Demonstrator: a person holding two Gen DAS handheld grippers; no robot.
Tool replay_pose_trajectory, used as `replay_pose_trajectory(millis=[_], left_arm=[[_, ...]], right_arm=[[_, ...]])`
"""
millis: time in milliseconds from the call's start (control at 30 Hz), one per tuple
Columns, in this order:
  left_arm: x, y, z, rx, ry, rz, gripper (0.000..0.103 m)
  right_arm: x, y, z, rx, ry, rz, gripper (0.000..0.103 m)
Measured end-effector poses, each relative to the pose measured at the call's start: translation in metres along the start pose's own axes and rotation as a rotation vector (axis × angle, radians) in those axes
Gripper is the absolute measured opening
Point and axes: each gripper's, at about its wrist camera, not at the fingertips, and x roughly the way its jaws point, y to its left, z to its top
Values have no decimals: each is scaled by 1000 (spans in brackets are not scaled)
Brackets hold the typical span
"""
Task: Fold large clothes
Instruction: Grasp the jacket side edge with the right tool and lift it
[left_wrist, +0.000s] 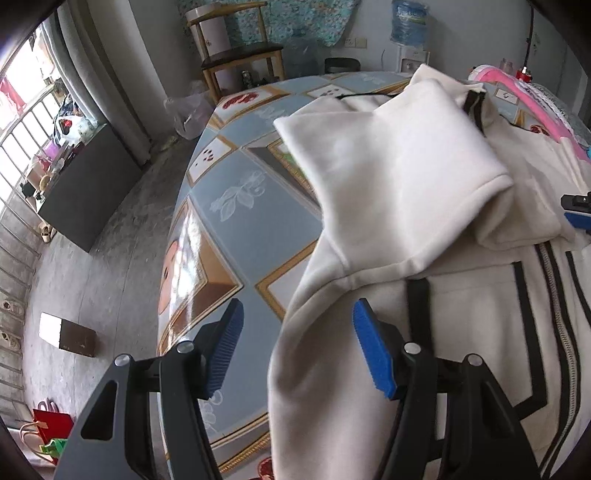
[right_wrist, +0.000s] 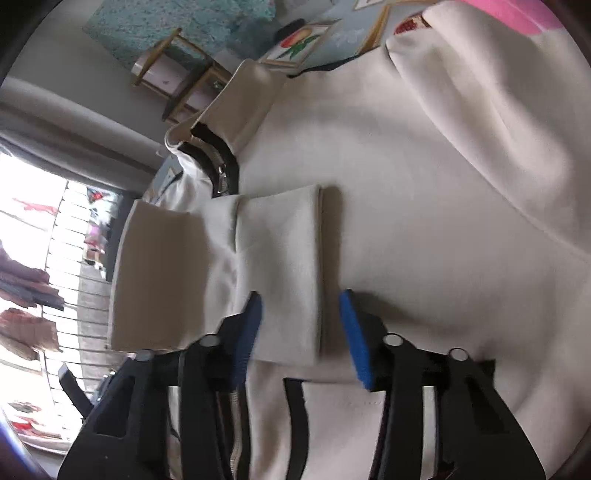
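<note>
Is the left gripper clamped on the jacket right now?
No: the left gripper is open, its blue pads spread apart over the edge of the cream jacket, with no fabric pinched between them.

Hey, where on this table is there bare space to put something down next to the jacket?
Bare tablecloth runs in a wide strip between the white jacket and the table's floor-side edge, in front of the left gripper. The far end near the wooden chair is also open. The other side is crowded: jacket body, pink item, right gripper.

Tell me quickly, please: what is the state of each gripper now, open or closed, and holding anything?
Left gripper: open, holding nothing, at the edge of the cream jacket.
Right gripper: open, fingers either side of the folded sleeve cuff, not closed on it.
</note>
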Motion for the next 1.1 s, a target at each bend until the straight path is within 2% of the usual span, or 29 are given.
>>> replay_pose_trajectory(millis=[67,167,233,333,367,467,633,833,933,1000,1100], left_arm=[[4,3,-2,-8,13,1,60],[5,7,-4,-19,9,-9,60],[5,8,-4,-23,10,-3,60],[5,8,-4,-19,7,34,60],[6,9,-3,-19,5,42,60],[8,14,-2,-36,4,51,62],[9,17,0,-51,7,51,62],[9,17,0,-48,16,59,62],[8,18,0,-53,21,57,62],[6,19,-1,-52,23,51,62],[-5,23,-1,-58,2,14,62]], right_arm=[[2,4,-3,-30,15,-18,8],[2,15,-7,-115,-2,-71,3],[-8,23,-7,-146,-40,-63,3],[-44,29,4,-159,-157,-30,2],[-57,29,7,-159,-200,-34,2],[-77,13,14,-127,-257,-48,2],[-55,-26,11,-53,-179,-94,2],[-76,-37,15,-38,-240,-61,2],[-66,-46,17,-41,-204,-119,2],[-56,-56,18,-28,-160,-126,2],[-58,-62,15,-18,-146,-94,11]])
